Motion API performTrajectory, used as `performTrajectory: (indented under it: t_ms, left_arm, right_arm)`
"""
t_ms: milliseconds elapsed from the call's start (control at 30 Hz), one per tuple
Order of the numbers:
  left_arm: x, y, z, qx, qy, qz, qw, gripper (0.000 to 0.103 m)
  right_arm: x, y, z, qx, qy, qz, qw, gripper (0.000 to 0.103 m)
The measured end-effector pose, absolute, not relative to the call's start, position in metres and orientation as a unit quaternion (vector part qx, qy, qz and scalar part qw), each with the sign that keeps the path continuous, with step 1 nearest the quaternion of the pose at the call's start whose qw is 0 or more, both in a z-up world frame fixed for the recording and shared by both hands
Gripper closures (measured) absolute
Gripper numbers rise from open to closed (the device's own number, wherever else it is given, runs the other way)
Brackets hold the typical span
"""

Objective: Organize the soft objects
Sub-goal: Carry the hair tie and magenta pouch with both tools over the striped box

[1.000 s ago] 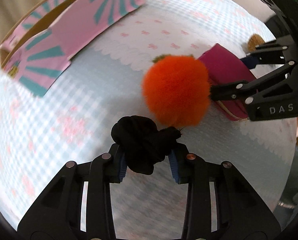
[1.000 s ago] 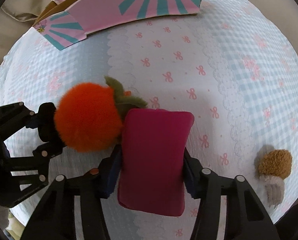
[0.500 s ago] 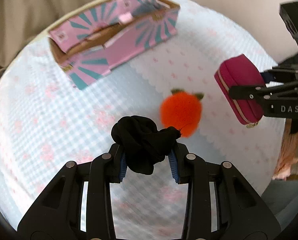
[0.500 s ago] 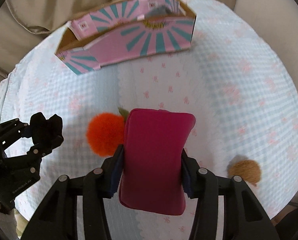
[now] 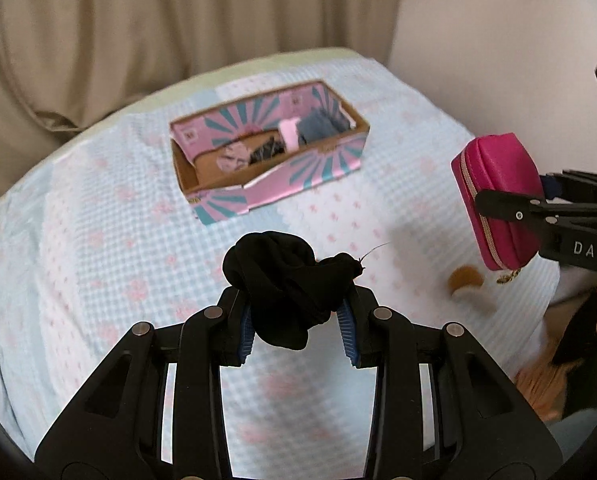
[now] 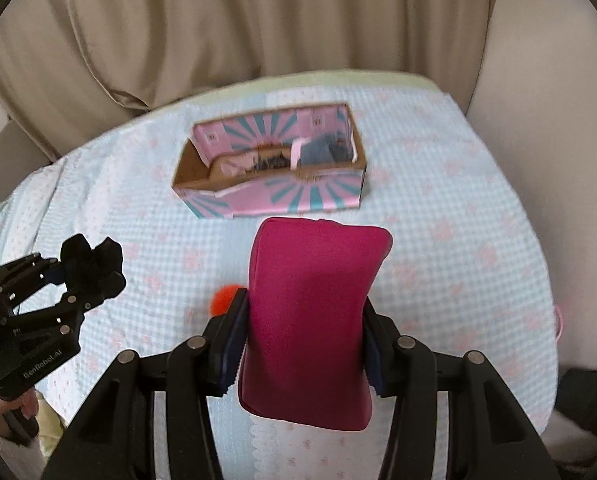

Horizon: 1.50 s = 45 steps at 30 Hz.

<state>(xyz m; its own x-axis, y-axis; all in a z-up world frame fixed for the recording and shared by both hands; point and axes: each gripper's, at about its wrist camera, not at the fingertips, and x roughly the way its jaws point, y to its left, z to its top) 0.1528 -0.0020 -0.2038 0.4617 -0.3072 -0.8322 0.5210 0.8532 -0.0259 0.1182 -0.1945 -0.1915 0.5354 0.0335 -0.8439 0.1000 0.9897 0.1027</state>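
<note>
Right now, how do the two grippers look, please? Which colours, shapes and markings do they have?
Both are black plastic linkage frames with silver rivets at the joints. The left gripper has blue ribbed pads on its fingers, and its side reads "GenRobot.AI". The right gripper has dark blue ribbed pads on its fingers, and its side shows the white letters "DAS". No cables or sleeves show.

This looks like a room in a home. A tabletop [image 6: 478,216] is covered with a soft pale-blue gingham cloth printed with small pink bows and trimmed in white scalloped lace. Beige curtains [image 6: 226,32] hang in folds behind it, beside a plain cream wall [image 5: 498,40]. A pink-and-teal patterned cardboard box [image 5: 270,190] holding folded clothing items sits on the cloth.
</note>
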Motion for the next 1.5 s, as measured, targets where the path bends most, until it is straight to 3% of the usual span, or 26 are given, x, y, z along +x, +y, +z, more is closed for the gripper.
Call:
performTrajectory:
  t_ms: [400,800,1200,1500]
  left_arm:
    - [0.114,-0.047,-0.144,0.06,0.433,-0.176,0.882,0.072]
    - [0.187,-0.051,-0.119,-0.002,0.457,-0.124,0.881,0.072]
    - [0.329,-0.05,-0.143,-0.002,0.475,-0.122,0.871,0.072]
    - [0.43,-0.039,-0.23,0.004,0.537,-0.112,0.836,0.072]
  right_arm:
    - [0.099,-0.225,-0.124,0.054,0.439,0.04,0.896,0.057]
    - [0.166,-0.261,-0.086,0.063,0.428,0.074,0.899,0.057]
    - [0.304,-0.258,-0.105,0.085,0.47,0.082,0.875,0.057]
    - [0.412,-0.225,-0.186,0.08,0.543,0.105,0.829,0.057]
